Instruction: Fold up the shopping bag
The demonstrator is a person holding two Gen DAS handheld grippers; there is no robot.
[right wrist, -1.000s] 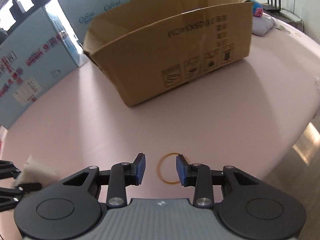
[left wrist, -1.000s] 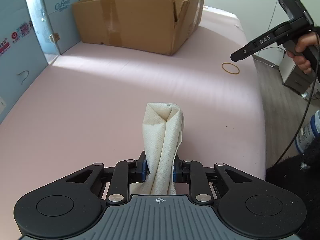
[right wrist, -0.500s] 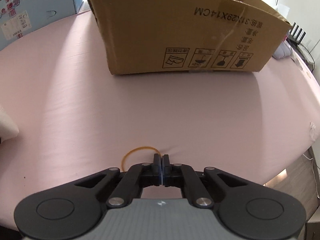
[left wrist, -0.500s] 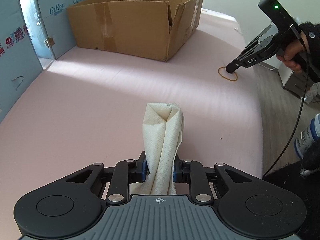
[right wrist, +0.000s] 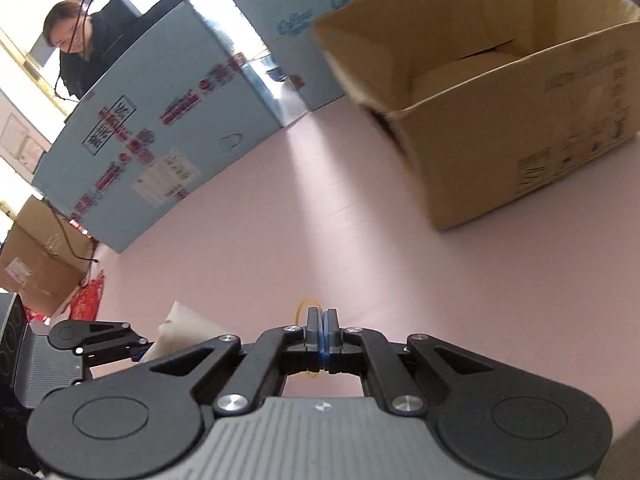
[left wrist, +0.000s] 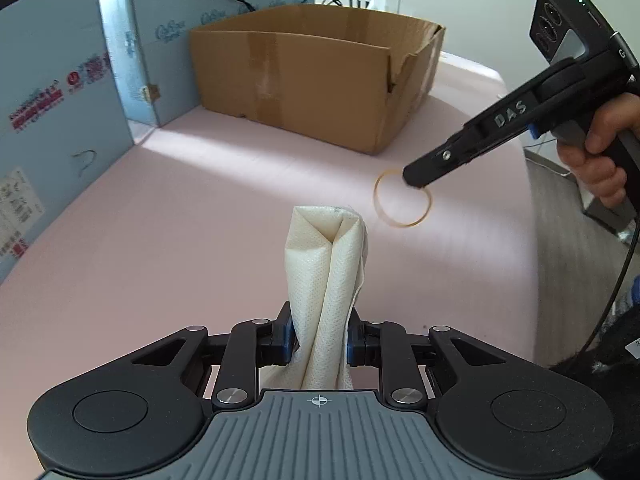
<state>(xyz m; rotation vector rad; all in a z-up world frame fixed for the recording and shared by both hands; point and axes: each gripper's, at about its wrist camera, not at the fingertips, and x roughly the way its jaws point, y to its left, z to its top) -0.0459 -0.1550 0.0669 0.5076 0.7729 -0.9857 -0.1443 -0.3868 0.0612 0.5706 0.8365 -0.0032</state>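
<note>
Left gripper (left wrist: 319,344) clenches folded cream non-woven shopping bag (left wrist: 326,280); right gripper (left wrist: 412,179), pinching thin tan rubber band (left wrist: 402,200), should loop it squarely over the bag's tip.

right gripper (left wrist: 416,179) — side of its finger arm: white letters "DAS".
right gripper body, rear edge: a single "G", the rest cut off by the hand.
blue foam boards (left wrist: 52,92) — top edge, left wrist view: pale script brand mark repeated, too faint to spell.
blue foam boards, left panel: red Chinese print and a round red logo, not legible.
white stickers (left wrist: 16,208) on that panel: small print, unreadable.
cardboard box (right wrist: 520,120) — side, right wrist view: dark printed line and handling pictograms, blurred beyond reading.
</note>
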